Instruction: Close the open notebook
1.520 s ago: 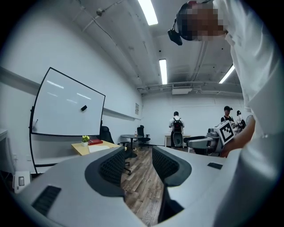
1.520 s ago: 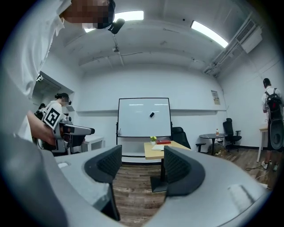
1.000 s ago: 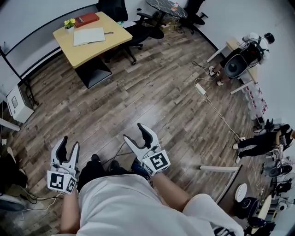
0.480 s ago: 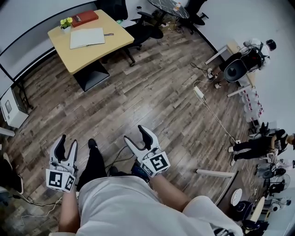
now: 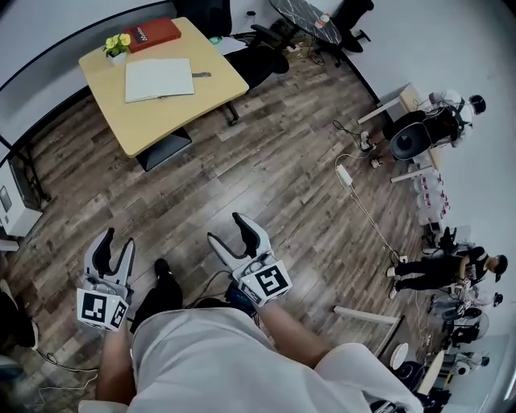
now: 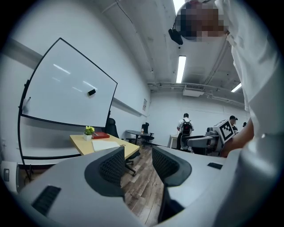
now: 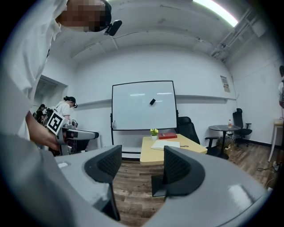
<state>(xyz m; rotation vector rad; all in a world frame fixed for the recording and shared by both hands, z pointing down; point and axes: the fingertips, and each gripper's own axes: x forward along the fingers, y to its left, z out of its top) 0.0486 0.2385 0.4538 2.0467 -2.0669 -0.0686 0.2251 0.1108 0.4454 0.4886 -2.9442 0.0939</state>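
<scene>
I am holding both grippers low in front of me, well apart from the worktop. My left gripper is carrying its fingers moderately apart, with only floor showing through the gap. My right gripper is doing the same, its fingers spread and gripping nothing.

The open notebook is lying flat on the worktop, pages up, around the middle and somewhat toward the far side. Past it, along the worktop's far edge, a red book is lying, and a small potted plant is standing at the far left corner beside the book. A small dark thing, perhaps a pen, is lying on the worktop just right of the notebook.

A black office chair is sitting against the worktop's right side, and a round dark table is standing beyond that. A whiteboard is standing behind the worktop.

Open wooden floor is stretching from my feet to the worktop's near edge, whose dark base is showing underneath. Well to the right of the worktop, a white power strip is trailing a cable across the boards, and a person is standing farther off on that side.
</scene>
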